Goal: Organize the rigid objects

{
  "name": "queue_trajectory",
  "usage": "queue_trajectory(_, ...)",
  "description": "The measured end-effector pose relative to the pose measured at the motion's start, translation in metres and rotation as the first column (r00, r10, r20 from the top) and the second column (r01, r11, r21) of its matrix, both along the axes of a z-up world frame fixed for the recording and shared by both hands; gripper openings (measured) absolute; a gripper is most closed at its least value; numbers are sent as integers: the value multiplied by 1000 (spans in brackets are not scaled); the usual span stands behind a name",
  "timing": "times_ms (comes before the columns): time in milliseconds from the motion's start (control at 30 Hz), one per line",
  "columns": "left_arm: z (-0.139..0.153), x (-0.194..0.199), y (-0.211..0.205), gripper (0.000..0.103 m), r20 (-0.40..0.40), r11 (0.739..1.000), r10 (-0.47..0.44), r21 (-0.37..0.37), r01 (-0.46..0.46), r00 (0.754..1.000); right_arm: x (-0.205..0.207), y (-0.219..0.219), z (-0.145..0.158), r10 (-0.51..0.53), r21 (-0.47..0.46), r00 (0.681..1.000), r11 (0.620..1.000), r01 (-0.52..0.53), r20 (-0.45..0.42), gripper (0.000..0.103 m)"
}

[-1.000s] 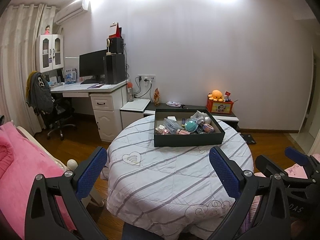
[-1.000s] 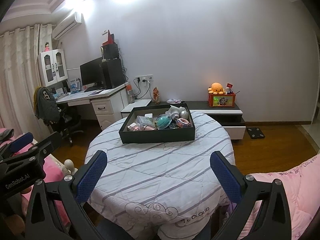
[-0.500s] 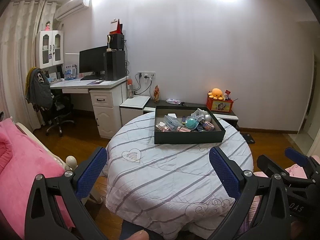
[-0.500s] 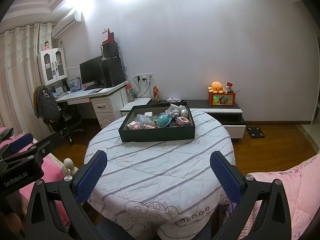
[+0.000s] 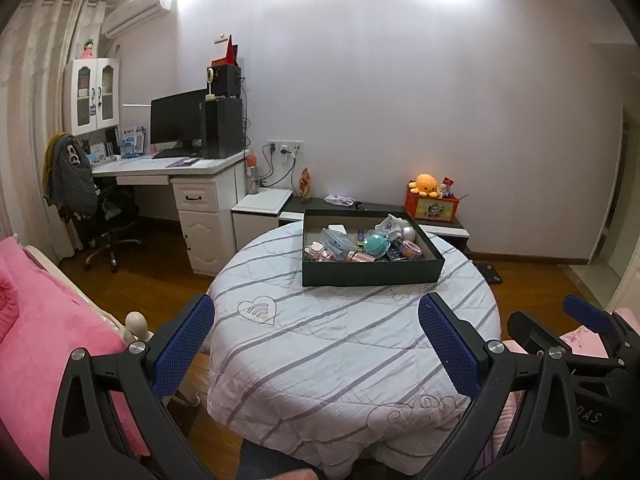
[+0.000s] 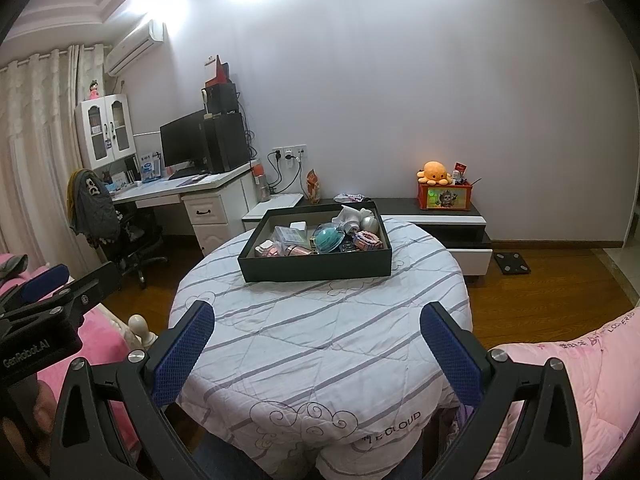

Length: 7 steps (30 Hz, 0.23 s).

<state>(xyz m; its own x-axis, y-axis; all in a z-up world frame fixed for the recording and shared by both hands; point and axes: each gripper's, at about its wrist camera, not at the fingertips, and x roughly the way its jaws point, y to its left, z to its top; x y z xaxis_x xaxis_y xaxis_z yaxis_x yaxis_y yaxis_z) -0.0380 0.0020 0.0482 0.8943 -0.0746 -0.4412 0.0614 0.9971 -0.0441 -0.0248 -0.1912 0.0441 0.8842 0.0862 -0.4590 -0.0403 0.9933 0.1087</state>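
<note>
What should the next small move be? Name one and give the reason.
Probably bring the right hand-held gripper forward over the table toward the dark box. Both hand-held grippers are open and empty at the table's near edge, the left one too, while all the small items lie jumbled in the box on the far side, with bare quilt between.

Bright ceiling glare washes the wall (image 5: 400, 80); sharp focus, fisheye-bent dark corners

— What can you read from your right wrist camera?
— "GenRobot.AI" on your left gripper (image 6: 38, 312), and "CLOUD" on the quilted table cover (image 6: 320, 344).
— And from the left?
— Only "DAS" on your right gripper (image 5: 588, 334).
</note>
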Motion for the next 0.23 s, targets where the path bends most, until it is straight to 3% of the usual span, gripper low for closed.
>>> queue_trajectory(233, 3, -2, 1, 103, 18, 1000, -11, -5, 11, 1000, 0, 0, -1, 0, 0, 1000, 1000, 0, -1, 103)
